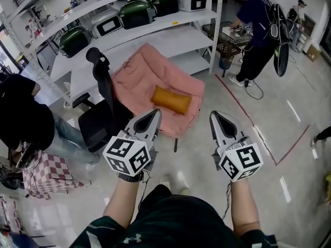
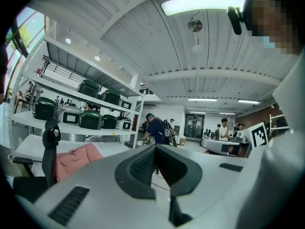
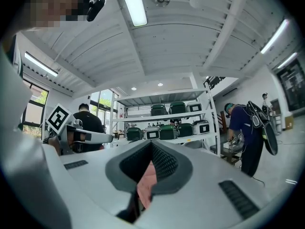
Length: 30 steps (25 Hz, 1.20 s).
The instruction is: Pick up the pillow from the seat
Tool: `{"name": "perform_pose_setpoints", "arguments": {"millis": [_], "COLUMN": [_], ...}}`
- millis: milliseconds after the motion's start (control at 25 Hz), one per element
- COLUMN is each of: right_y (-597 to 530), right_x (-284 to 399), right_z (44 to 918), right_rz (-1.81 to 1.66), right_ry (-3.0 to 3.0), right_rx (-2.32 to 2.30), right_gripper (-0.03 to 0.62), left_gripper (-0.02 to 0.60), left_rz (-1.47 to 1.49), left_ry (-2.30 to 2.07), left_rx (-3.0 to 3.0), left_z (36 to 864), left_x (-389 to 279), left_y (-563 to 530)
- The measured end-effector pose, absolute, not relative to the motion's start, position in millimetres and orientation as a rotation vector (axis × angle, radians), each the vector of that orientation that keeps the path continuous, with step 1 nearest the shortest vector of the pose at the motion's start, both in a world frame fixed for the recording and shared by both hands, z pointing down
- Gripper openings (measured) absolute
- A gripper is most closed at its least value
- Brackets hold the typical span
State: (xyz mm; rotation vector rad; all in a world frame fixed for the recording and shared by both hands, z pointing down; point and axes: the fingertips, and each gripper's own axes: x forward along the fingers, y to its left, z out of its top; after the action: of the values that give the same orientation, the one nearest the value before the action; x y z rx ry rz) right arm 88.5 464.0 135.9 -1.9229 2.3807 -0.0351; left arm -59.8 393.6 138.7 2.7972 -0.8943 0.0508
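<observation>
The white shelving (image 1: 170,32) stood behind the pink seat (image 1: 139,76), and a black office chair (image 1: 101,115) sat just beside the seat's left edge. The orange pillow (image 1: 171,99) lay untouched on the seat cushion, toward its front. You held the left gripper (image 1: 154,112) and the right gripper (image 1: 215,115) side by side, short of the seat. Both had their fingers (image 2: 138,168) pressed together with nothing in them.

The main risk was arriving with them shut. You would probably only have pushed the pillow deeper into the soft cushion or nudged it off the front edge. The office chair's back stood close to the left gripper's line, so a reach from that side could have caught it. The pillow looked plump and yielding, so a shallow pinch on one corner might have slipped.

Only the head view showed you the pillow; neither gripper view had it. The left gripper view caught the chair back and a bit of the pink seat at its left edge, and otherwise looked out across the room. The right gripper view showed a strip of pink behind its closed fingers, most likely the seat beyond and not something held
</observation>
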Motion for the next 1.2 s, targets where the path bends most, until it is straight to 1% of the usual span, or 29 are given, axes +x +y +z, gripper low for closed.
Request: {"name": "perform_pose_setpoints", "arguments": {"millis": [480, 880, 1200], "right_y": [411.4, 307.8, 215.7], "right_x": [90.2, 86.5, 67.6], "right_z": [144.2, 165.0, 179.5], "right_rz": [-0.034, -0.088, -0.142], "right_ry": [2.378, 2.371, 2.400], "right_rx": [-1.955, -2.003, -2.019], "right_gripper": [0.003, 0.003, 0.003], "left_gripper": [0.006, 0.006, 0.006], "left_rz": [0.058, 0.072, 0.098], "left_ry": [-0.869, -0.830, -0.790], "left_rx": [2.809, 2.809, 2.816], "left_z": [150.9, 169.3, 181.0], "left_x": [-50.8, -48.5, -53.4], "left_y": [338.7, 231.5, 139.8]}}
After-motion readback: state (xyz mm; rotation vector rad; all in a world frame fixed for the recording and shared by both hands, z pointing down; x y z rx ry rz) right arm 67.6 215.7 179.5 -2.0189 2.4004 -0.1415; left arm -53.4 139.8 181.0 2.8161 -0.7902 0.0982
